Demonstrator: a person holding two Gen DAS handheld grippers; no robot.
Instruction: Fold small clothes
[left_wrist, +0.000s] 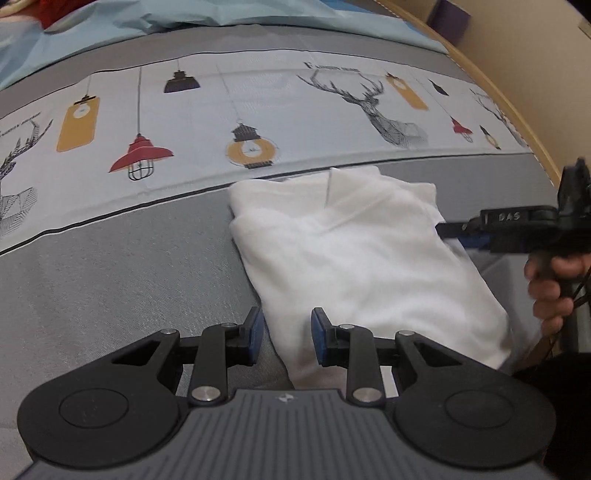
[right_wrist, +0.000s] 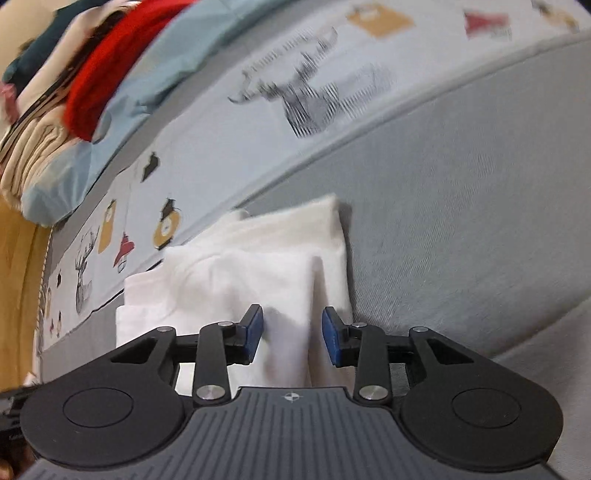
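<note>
White cotton, folded into a rough rectangle: small garment (left_wrist: 362, 254) lying flat on the grey band of the bed (left_wrist: 110, 266), just below the black piping that borders the printed strip of lamps and deer heads (left_wrist: 236, 122). Sleeve layers doubled over the top, a crease running down from the far edge. Close to the bed's right-hand edge, beside the tan wooden frame (left_wrist: 517, 110).

Left tool (left_wrist: 286, 332) low over the garment's near corner, blue pads apart, cloth edge showing in the gap, nothing pinched. Right tool (right_wrist: 291, 332) likewise spread wide, hovering over the folded layers from the other side, pads clear of the fabric or barely near it; contact impossible to tell. From the left wrist view, right tool's black body at the garment's right side, gripped by a hand (left_wrist: 554, 291).

Beyond the printed strip, a light blue sheet (right_wrist: 159, 70) bunched up, with a red cloth (right_wrist: 107, 70) and beige fabric (right_wrist: 33, 151) piled at the far corner.
</note>
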